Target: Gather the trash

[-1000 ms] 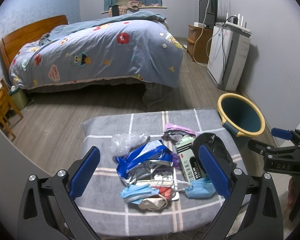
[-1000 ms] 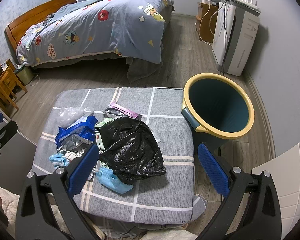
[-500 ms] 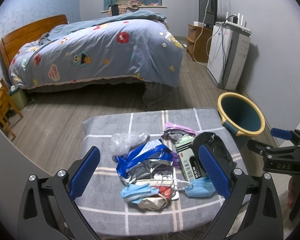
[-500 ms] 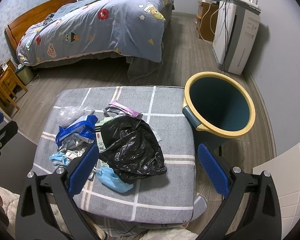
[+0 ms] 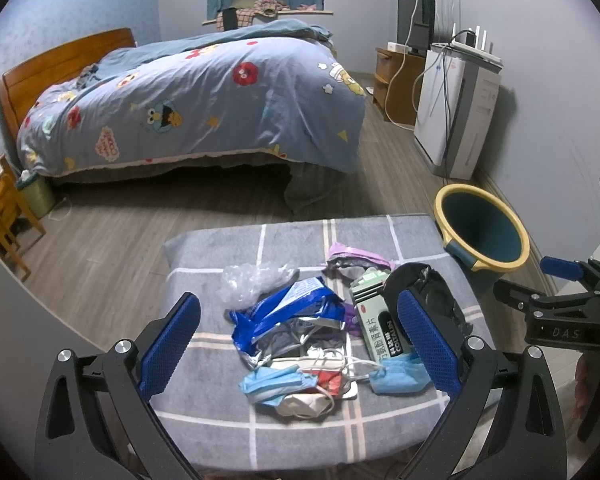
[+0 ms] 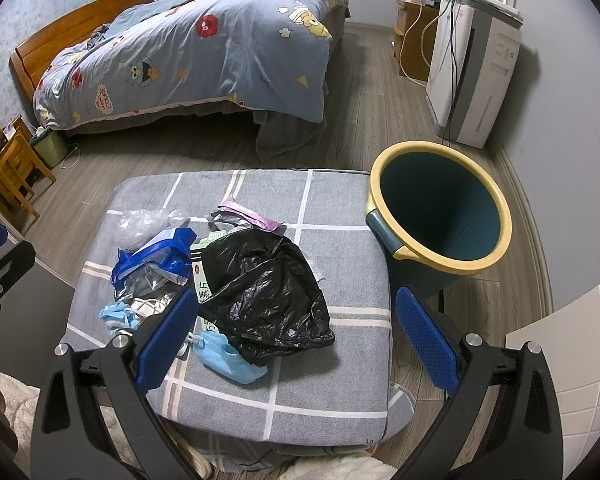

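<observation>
My left claw (image 5: 298, 340) gaping, empty | my right claw (image 6: 296, 328) gaping, empty | trash heap with crumpled black plastic bag (image 6: 262, 292) on grey checked cushion (image 6: 332, 384) | yellow-rimmed teal bin (image 6: 440, 216) right of cushion

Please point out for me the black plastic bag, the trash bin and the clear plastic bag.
black plastic bag (image 6: 266, 284), right wrist view, middle of its crumpled top
trash bin (image 6: 440, 256), right wrist view, yellow near rim
clear plastic bag (image 5: 252, 282), left wrist view, its crinkled middle

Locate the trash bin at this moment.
In the right wrist view the yellow-rimmed bin stands on the floor against the grey checked cushion's right edge, near the black bag.
</observation>
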